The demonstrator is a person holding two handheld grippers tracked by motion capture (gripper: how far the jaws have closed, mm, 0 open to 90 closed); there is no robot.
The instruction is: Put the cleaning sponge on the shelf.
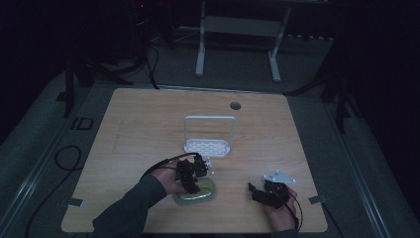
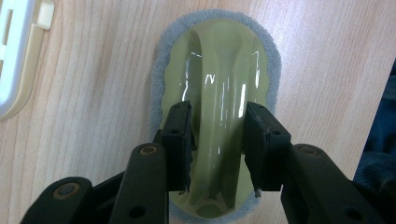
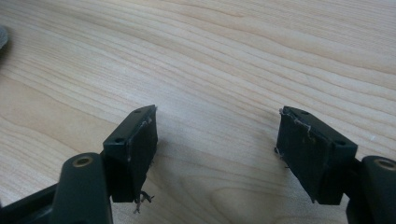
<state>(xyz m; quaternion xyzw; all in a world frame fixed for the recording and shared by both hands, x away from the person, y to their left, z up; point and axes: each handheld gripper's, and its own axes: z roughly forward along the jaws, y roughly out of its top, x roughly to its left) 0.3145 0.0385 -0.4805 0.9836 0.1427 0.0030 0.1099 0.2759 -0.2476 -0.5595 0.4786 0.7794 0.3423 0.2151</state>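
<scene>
An olive-green scrubber (image 1: 204, 192) with a grey sponge base lies flat on the wooden table (image 1: 148, 129) near the front edge. In the left gripper view the scrubber (image 2: 219, 70) shows a glossy raised ridge along its middle. My left gripper (image 2: 219, 109) points down at it, and its pads sit against both sides of that ridge. From the high view the left gripper (image 1: 193, 182) stands right over the scrubber's left part. My right gripper (image 3: 218, 114) is open above bare wood with nothing between its jaws. It rests at the front right (image 1: 253, 190), a hand's width from the scrubber.
A white rack (image 1: 208, 146) with a tall hoop handle stands just behind the scrubber; its corner (image 2: 14, 56) shows in the left gripper view. A cable hole (image 1: 235, 105) sits near the table's far edge. Floor and a metal frame lie beyond.
</scene>
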